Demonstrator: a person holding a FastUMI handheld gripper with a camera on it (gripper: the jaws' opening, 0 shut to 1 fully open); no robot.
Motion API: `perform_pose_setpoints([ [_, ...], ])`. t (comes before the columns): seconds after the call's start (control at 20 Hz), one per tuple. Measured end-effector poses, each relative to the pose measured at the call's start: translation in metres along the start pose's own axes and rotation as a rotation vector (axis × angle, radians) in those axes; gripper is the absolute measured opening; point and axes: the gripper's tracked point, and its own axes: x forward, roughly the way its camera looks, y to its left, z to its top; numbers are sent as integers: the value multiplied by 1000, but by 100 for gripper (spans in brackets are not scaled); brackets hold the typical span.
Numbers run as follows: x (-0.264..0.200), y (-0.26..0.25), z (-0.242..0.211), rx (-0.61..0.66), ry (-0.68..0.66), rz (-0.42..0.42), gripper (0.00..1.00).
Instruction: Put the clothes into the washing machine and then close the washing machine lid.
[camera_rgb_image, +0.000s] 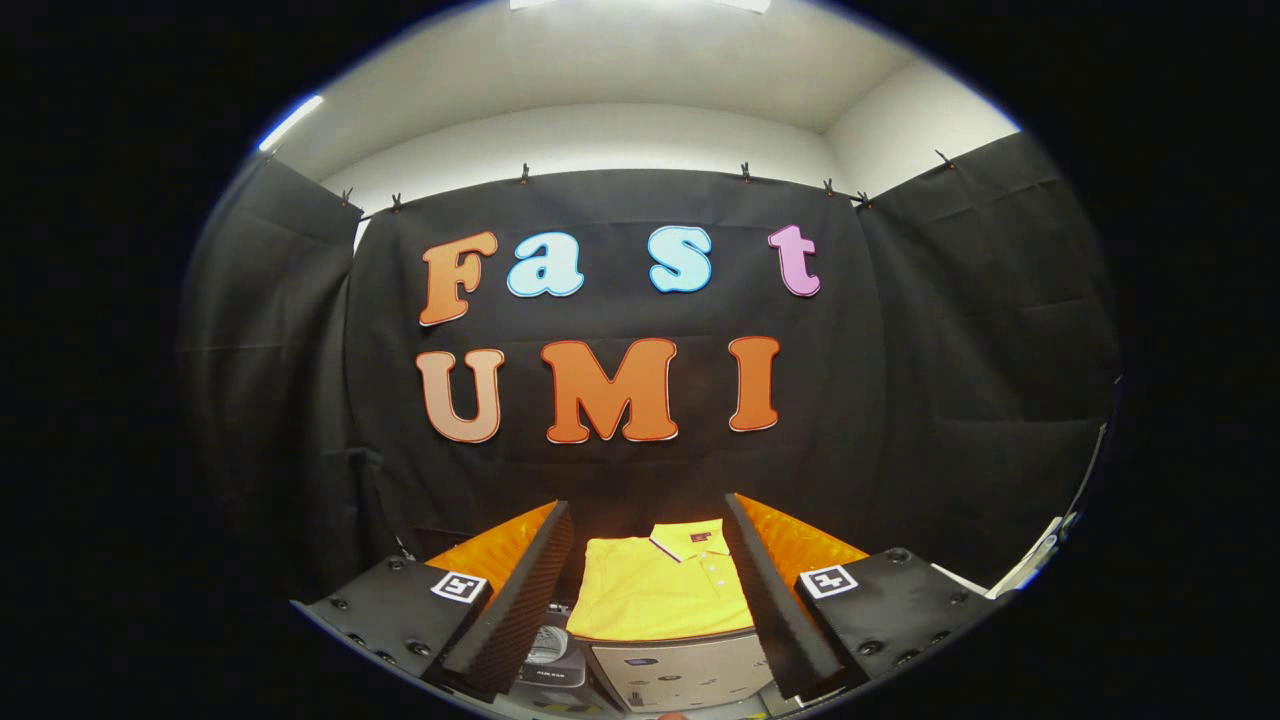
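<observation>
Claw (648, 590) spread wide, holding nothing, lined up over folded yellow shirt (655, 592) lying beyond fingertips atop white washing machine (680, 672), apparently readying a straddling pickup.

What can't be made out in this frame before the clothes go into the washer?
- Washer: in the gripper view only a pale panel shows between the open jaws of the gripper; the shirt covers its top, so the lid and its state cannot be told.
- Shirt: its sides are hidden behind the fingers.
- Grey object beside the washer: mostly hidden by a finger.
</observation>
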Motion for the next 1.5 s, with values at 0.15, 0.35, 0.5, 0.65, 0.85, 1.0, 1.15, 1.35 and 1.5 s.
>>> perform_pose_setpoints([
  [0.15,5,-2,0,-2,3,5,98],
  [0.35,13,-6,0,0,5,5,98],
  [0.5,21,-11,0,-6,6,6,98],
  [0.65,34,-20,-2,-15,17,6,98],
  [0.85,59,-33,-16,-24,56,2,98],
  [1.0,86,-43,-31,-15,91,4,98],
  [1.15,124,-55,-58,-11,157,-1,98],
  [1.35,173,-70,-99,-7,240,-3,98],
  [1.5,207,-76,-139,24,325,8,98],
])
